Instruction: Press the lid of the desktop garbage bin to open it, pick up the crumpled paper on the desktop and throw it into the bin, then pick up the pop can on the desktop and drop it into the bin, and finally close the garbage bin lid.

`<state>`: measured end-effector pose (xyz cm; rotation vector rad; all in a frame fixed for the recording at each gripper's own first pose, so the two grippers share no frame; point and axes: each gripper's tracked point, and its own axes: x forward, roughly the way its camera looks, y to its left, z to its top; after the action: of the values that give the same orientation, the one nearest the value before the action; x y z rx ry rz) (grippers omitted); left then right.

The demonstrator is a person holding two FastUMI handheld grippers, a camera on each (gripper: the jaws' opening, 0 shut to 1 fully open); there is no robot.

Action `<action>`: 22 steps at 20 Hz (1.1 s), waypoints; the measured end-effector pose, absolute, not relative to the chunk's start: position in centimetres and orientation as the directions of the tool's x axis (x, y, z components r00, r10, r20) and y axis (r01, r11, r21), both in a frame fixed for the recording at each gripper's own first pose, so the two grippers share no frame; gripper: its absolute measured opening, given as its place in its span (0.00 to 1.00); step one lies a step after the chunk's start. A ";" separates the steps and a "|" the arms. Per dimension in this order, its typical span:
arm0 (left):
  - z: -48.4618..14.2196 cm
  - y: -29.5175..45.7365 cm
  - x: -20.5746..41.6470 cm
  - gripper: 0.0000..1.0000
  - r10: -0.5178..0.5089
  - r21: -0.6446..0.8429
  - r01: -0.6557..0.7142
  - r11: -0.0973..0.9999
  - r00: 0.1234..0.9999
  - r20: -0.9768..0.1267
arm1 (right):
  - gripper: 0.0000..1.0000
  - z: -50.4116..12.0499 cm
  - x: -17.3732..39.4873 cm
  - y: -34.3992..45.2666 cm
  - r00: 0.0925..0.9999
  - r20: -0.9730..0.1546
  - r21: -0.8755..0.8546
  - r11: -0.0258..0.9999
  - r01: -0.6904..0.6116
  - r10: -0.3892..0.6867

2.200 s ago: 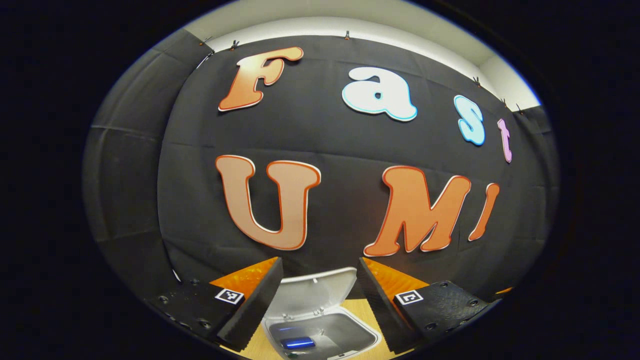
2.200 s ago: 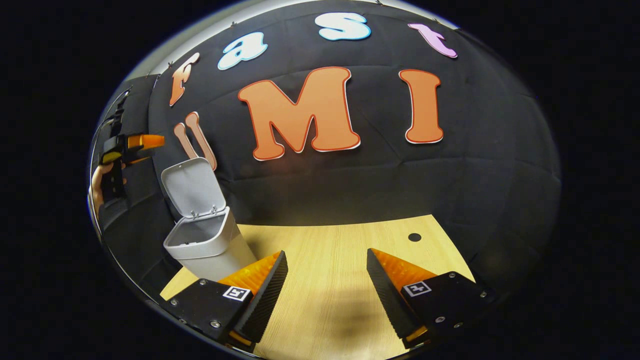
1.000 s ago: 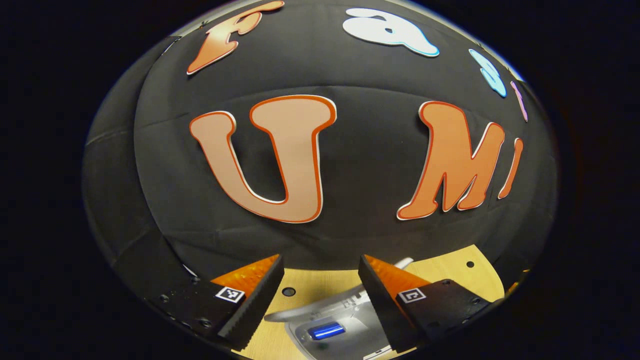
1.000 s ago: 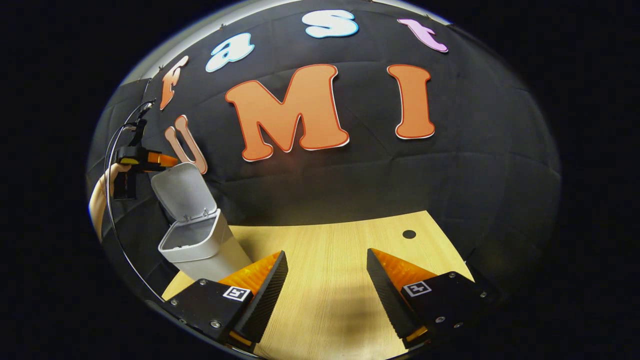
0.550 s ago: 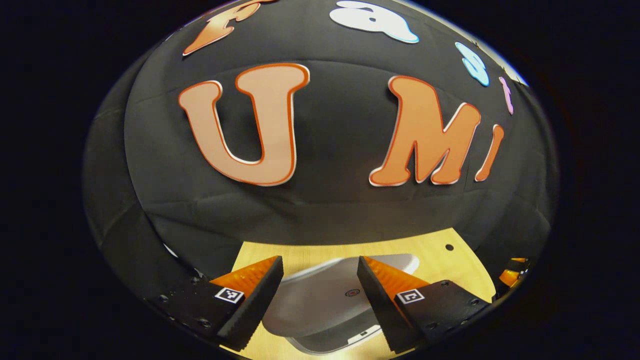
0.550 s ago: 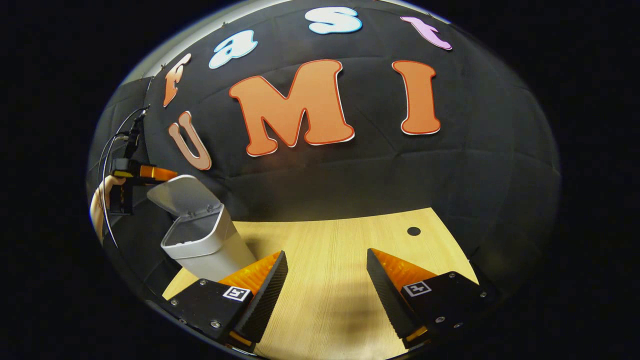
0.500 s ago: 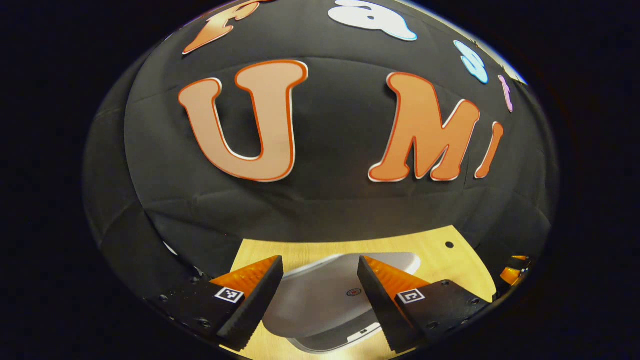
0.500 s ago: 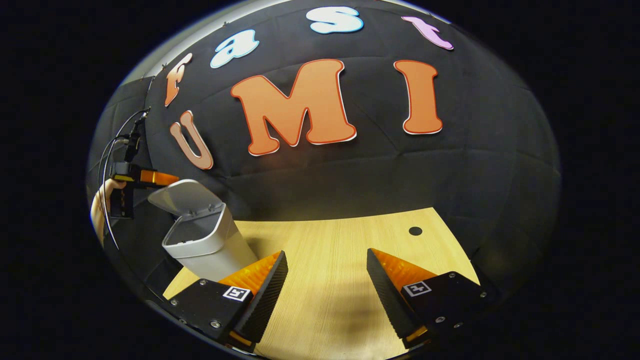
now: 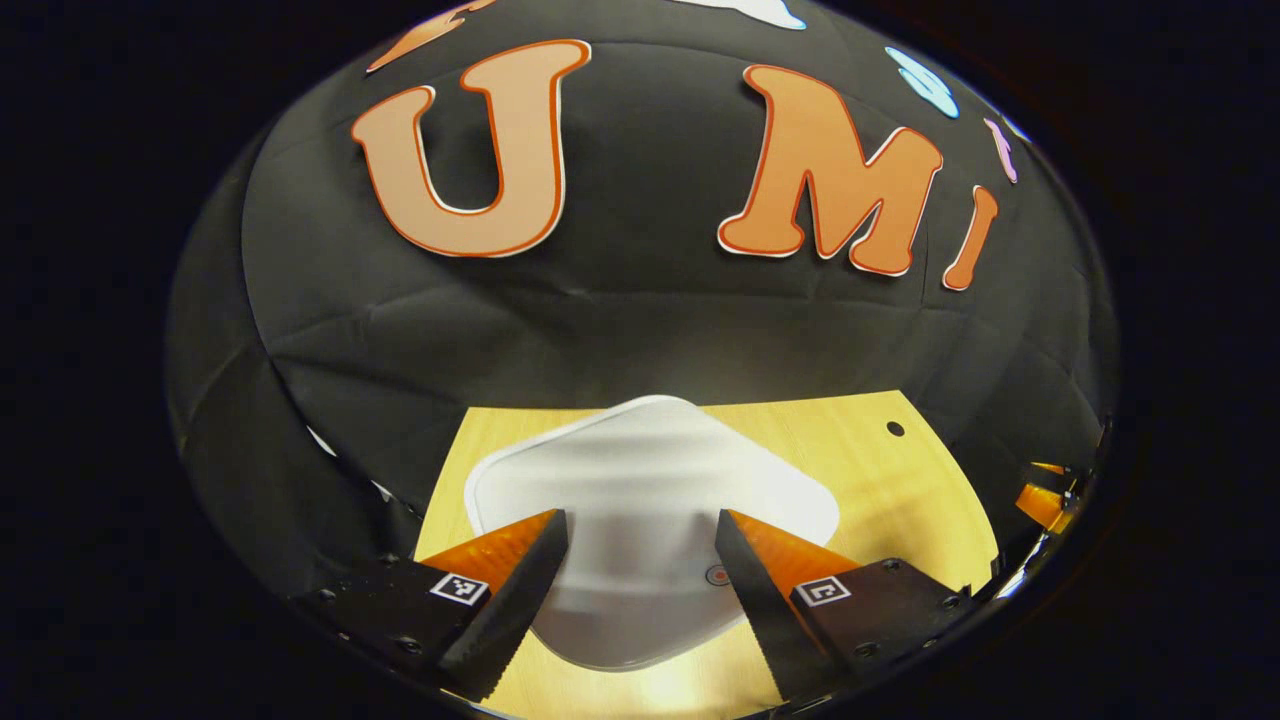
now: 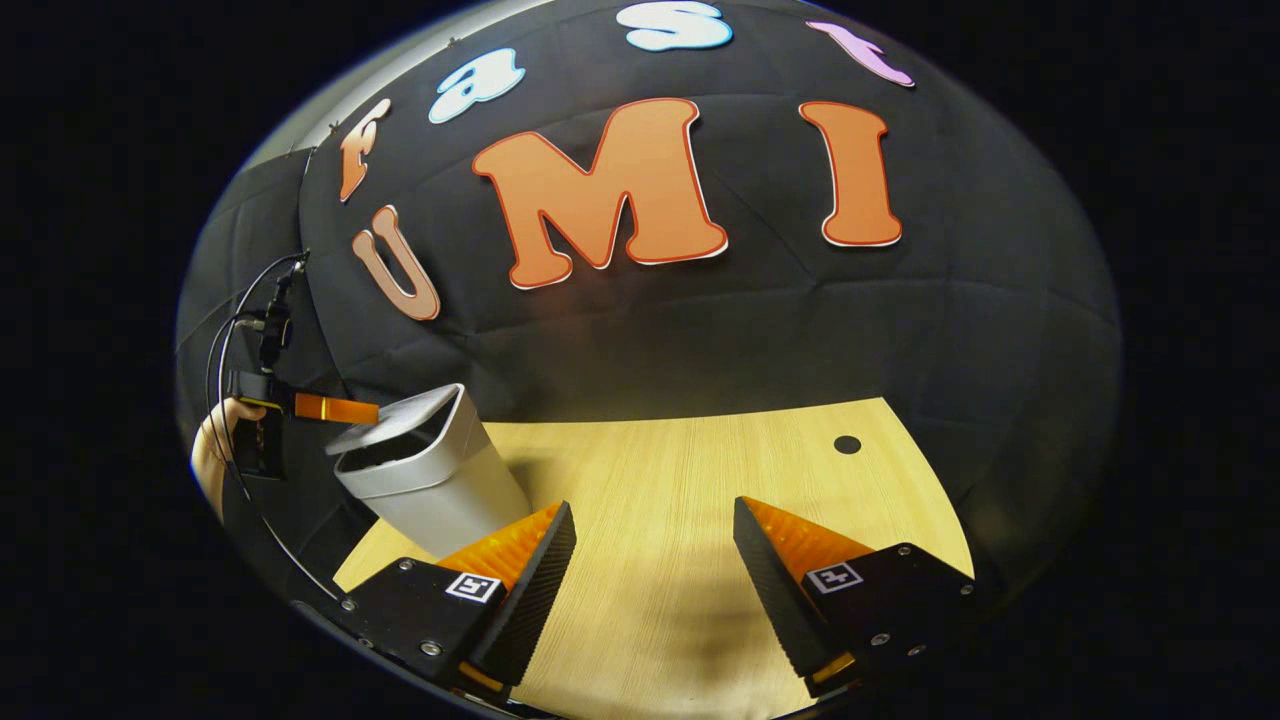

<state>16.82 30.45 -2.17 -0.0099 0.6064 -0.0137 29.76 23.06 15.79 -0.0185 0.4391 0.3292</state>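
The bin [image 10: 430, 485] stands near the left edge of the bench [image 10: 680, 520], close to the black cloth wall [image 10: 750, 330]. Its lid [image 9: 640, 500] is tilted low over the opening, with a dark gap left along the side that faces the right gripper view; what lies inside cannot be seen. In the left gripper view the lid's pale top fills the space between the two fingers, and a small round button mark [image 9: 716, 575] sits near its front edge.

The left gripper [image 9: 640, 590] hangs just above the lid, its jaws spread wide with nothing between them; in the right gripper view it reaches in from the left, a hand [image 10: 215, 450] holding it and cables [image 10: 235, 340] looping up behind. Whether a finger touches the lid cannot be told.

The right gripper [image 10: 650, 580] hovers over the bare light wood, jaws wide apart and holding nothing, well apart from the bin. A small dark hole [image 10: 847, 444] marks the bench near its far right corner. The bench between bin and hole lies open.
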 end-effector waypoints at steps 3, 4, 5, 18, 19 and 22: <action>-4.5 29.7 14.8 0.97 0.000 0.071 0.066 0.995 0.736 -0.677 | 0.95 15.3 29.8 23.5 0.840 -0.438 0.066 0.943 -0.327 0.322; -5.0 29.2 14.6 0.99 -0.024 0.078 0.105 0.991 0.729 -0.684 | 0.95 15.2 29.9 23.7 0.837 -0.440 0.065 0.941 -0.333 0.326; -5.2 29.1 14.7 0.97 -0.030 0.055 0.094 0.994 0.723 -0.690 | 0.95 15.0 29.8 24.0 0.830 -0.446 0.066 0.937 -0.342 0.335; -4.5 29.8 14.8 0.99 0.004 0.060 0.044 0.997 0.771 -0.637 | 0.95 15.4 29.9 23.7 0.834 -0.434 0.082 0.937 -0.339 0.340; -4.5 29.9 14.7 0.99 0.009 0.066 0.043 0.997 0.770 -0.638 | 0.95 15.4 30.0 23.5 0.835 -0.435 0.083 0.939 -0.335 0.337; -3.8 30.3 14.9 1.00 0.059 0.119 0.016 0.993 0.796 -0.602 | 0.95 15.8 30.1 23.3 0.844 -0.422 0.090 0.941 -0.326 0.332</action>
<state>14.94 30.33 -3.84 0.1202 0.6496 0.0230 30.14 23.34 15.82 0.0153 0.4480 0.3474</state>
